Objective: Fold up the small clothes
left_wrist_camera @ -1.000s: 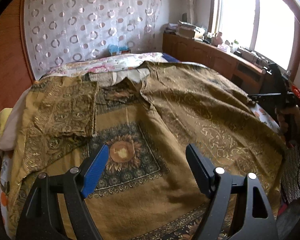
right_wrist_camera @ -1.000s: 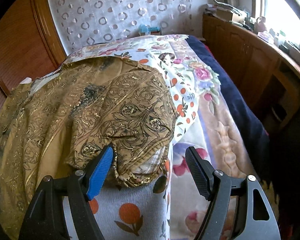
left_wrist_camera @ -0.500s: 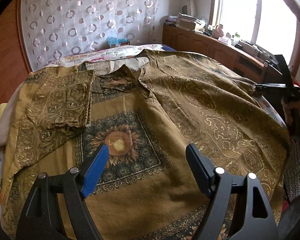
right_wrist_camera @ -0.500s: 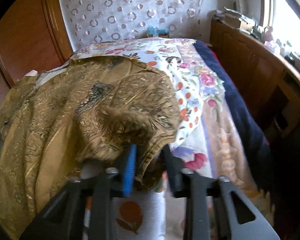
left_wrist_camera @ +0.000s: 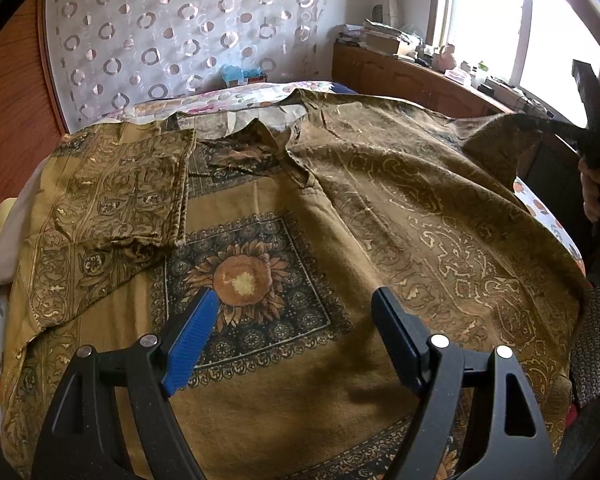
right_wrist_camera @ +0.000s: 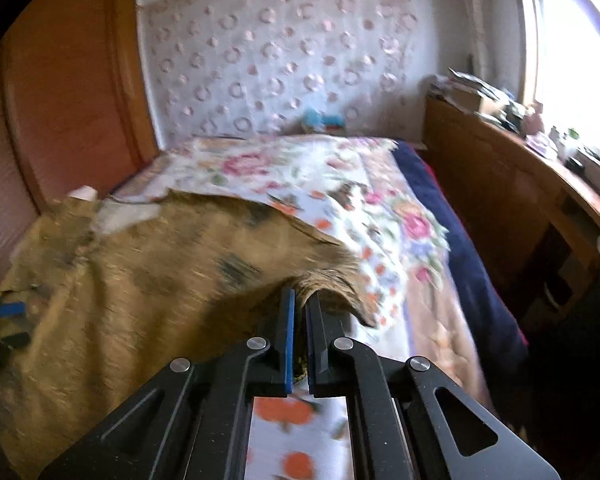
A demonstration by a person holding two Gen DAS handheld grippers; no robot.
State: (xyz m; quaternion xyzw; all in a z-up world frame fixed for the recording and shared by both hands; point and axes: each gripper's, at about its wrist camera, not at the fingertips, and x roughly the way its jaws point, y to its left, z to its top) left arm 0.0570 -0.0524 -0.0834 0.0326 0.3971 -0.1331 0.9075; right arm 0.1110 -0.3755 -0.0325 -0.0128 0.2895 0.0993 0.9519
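Thin printed cotton, by the look of it: the brown shirt (left_wrist_camera: 340,208) lies spread over the bed (right_wrist_camera: 380,216), collar toward the far edge, one sleeve already folded in on my left side. My right gripper (right_wrist_camera: 300,308) has its fingers clamped on the other sleeve's cuff near the bed's right edge, lifting it. My left gripper (left_wrist_camera: 296,332) hovers over the sunflower panel, fingers apart and empty. I judge the cloth light, limp and likely to sag, so hems and seams give the best hold.
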